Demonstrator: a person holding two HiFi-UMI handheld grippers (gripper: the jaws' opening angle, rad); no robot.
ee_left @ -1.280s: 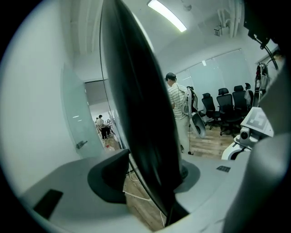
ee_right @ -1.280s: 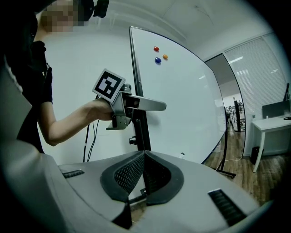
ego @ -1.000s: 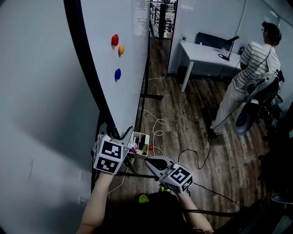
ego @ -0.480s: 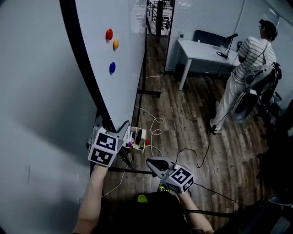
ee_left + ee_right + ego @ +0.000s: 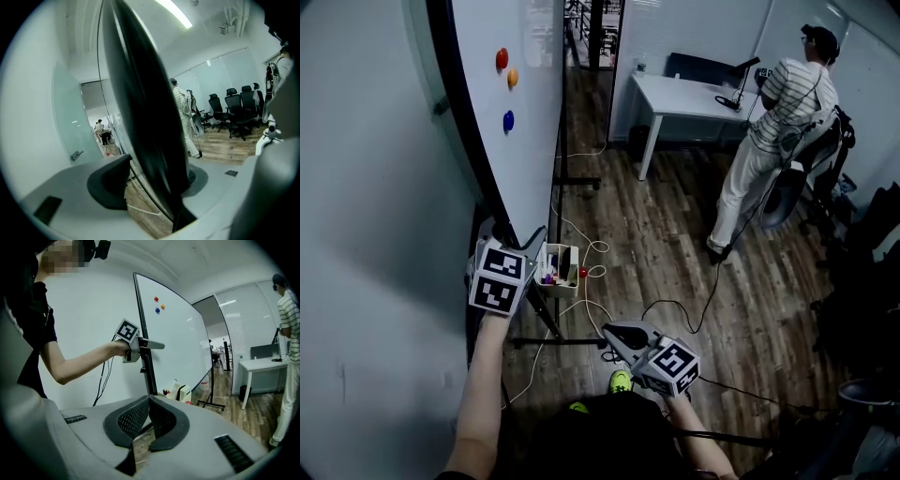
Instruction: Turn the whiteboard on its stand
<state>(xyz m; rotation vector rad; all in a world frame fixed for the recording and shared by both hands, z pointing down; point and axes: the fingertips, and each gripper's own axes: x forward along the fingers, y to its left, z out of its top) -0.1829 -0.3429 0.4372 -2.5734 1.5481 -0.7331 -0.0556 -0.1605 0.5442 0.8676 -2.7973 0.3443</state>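
Observation:
The whiteboard (image 5: 525,122) stands tilted on its wheeled stand at the left, with red, orange and blue magnets on its face. My left gripper (image 5: 525,248) is at the board's lower black edge. In the left gripper view that black edge (image 5: 140,117) runs between the jaws; the left pad (image 5: 110,187) stands clear of it with floor showing in the gap, and the jaws have just been opening. My right gripper (image 5: 611,332) hangs lower and nearer me, away from the board, shut with nothing in it. The right gripper view shows the right gripper's touching pads (image 5: 136,416), the whiteboard (image 5: 183,333) and the left gripper (image 5: 151,346).
A small box of markers (image 5: 555,267) hangs by the stand, with a red object (image 5: 581,273) on the floor beside it. Cables (image 5: 675,309) trail over the wood floor. Beyond are a white desk (image 5: 684,98), a person in a striped shirt (image 5: 773,112) and office chairs (image 5: 806,178). A wall (image 5: 366,234) is close on the left.
The head view has swung, so the board sits further up and left. The left gripper stays at the board's lower edge. The right gripper has sunk away from the marker box.

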